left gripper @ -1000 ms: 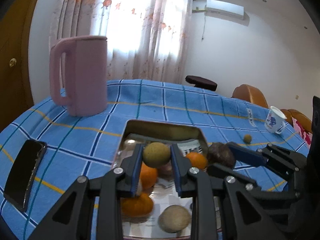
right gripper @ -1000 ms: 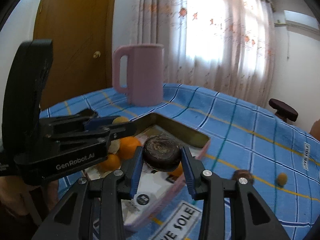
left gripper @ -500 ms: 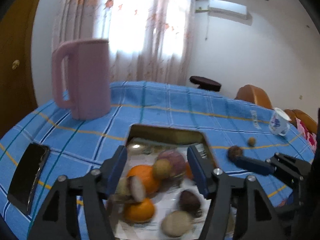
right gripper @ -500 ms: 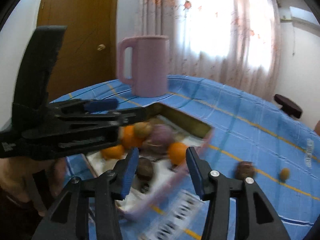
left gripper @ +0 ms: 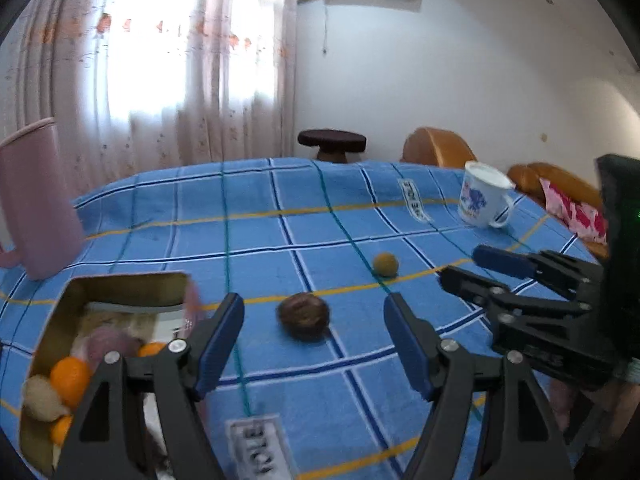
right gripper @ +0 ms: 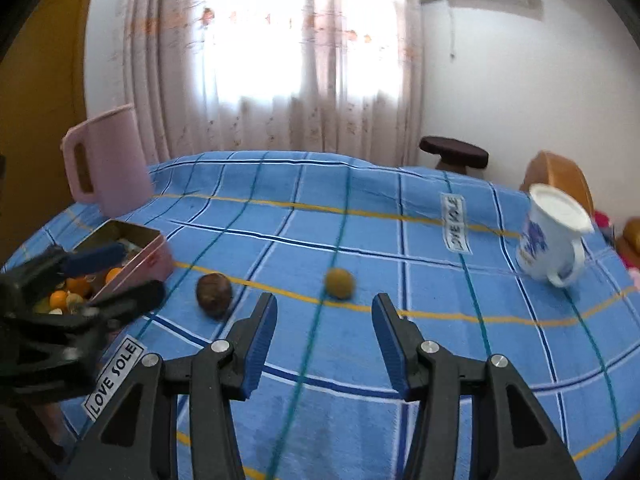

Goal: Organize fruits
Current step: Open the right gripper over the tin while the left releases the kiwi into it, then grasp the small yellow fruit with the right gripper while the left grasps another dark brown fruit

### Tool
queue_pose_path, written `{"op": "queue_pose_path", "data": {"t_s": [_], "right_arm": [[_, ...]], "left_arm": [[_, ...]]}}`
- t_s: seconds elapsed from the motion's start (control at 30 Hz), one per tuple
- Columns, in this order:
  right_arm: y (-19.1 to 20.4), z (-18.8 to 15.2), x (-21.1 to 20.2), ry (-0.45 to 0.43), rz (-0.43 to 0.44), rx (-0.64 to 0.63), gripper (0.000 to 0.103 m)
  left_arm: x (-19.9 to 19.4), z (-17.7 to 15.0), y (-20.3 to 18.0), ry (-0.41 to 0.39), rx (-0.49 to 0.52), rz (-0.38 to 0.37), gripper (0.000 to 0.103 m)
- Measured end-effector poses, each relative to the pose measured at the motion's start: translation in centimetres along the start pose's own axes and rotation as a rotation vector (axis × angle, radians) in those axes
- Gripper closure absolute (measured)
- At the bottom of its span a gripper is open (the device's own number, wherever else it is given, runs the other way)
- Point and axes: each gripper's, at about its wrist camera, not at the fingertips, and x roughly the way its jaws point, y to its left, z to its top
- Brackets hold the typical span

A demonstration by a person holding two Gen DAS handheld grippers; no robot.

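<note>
A dark brown round fruit [left gripper: 304,315] lies on the blue checked tablecloth, just ahead of my open, empty left gripper [left gripper: 314,344]. A small yellow-green fruit [left gripper: 385,264] lies beyond it. In the right wrist view the yellow-green fruit [right gripper: 339,283] sits just ahead of my open, empty right gripper [right gripper: 324,340], with the brown fruit [right gripper: 214,294] to its left. A pink-sided tin tray [left gripper: 128,282] at the left holds several oranges and other fruits; it also shows in the right wrist view [right gripper: 132,264].
A pink pitcher [right gripper: 106,162] stands at the back left. A white mug with blue print [right gripper: 550,232] stands at the right. A dark stool [left gripper: 332,142] and orange chairs [left gripper: 436,148] are beyond the table's far edge.
Both grippers opened and let their fruits fall into the tray. Both then swung right, away from the tray, toward the two loose fruits on the cloth.
</note>
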Motion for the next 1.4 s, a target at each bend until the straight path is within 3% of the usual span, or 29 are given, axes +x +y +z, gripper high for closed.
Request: {"op": "queue_pose_path", "data": {"t_s": [0.13, 0.23, 0.3, 0.5, 0.73, 0.8, 0.83, 0.87, 1.13, 1.33, 1.4], "right_arm": [[-1.1, -0.4, -0.3, 0.005, -0.002, 0.002, 0.052], [-1.3, 0.0, 0.1, 0.019, -0.019, -0.011, 0.052], [-1.2, 0.7, 1.1, 0.044, -0.027, -0.014, 0.052], [-1.2, 2.6, 5.7, 0.180, -0.011, 0.008, 0.052], [-1.3, 3.4, 11.0, 0.271, -0.036, 0.022, 0.052], [-1.3, 3.4, 12.1, 0.297, -0.032, 0.018, 0.062], [-1.3, 3.3, 12.5, 0.307, -0.025, 0.017, 0.073], [-1.3, 3.2, 12.7, 0.312, -0.012, 0.024, 0.073], [-1.3, 1.4, 7.5, 0.228, 0.031, 0.067, 0.074], [-0.8, -0.1, 4.9, 0.157, 0.022, 0.079, 0.074], [-0.6, -0.1, 4.2, 0.126, 0.006, 0.068, 0.074]], "left_arm": [[1.9, 0.0, 0.7, 0.028, 0.023, 0.052, 0.028], [2.3, 0.0, 2.5, 0.044, -0.018, 0.058, 0.028], [2.5, 0.1, 2.6, 0.036, 0.004, 0.109, 0.028], [3.8, 1.2, 2.4, 0.066, -0.007, 0.079, 0.028], [4.0, 1.3, 2.6, 0.069, -0.026, 0.056, 0.024], [4.1, 1.3, 2.7, 0.073, -0.028, 0.048, 0.024], [4.2, 1.2, 2.7, 0.076, -0.030, 0.042, 0.024], [4.2, 1.2, 2.7, 0.079, -0.031, 0.037, 0.024], [4.8, 0.7, 2.0, 0.110, -0.015, -0.014, 0.024], [6.3, 0.4, 0.1, 0.196, 0.060, -0.039, 0.026], [7.1, 0.3, 0.0, 0.234, 0.049, -0.065, 0.035]]}}
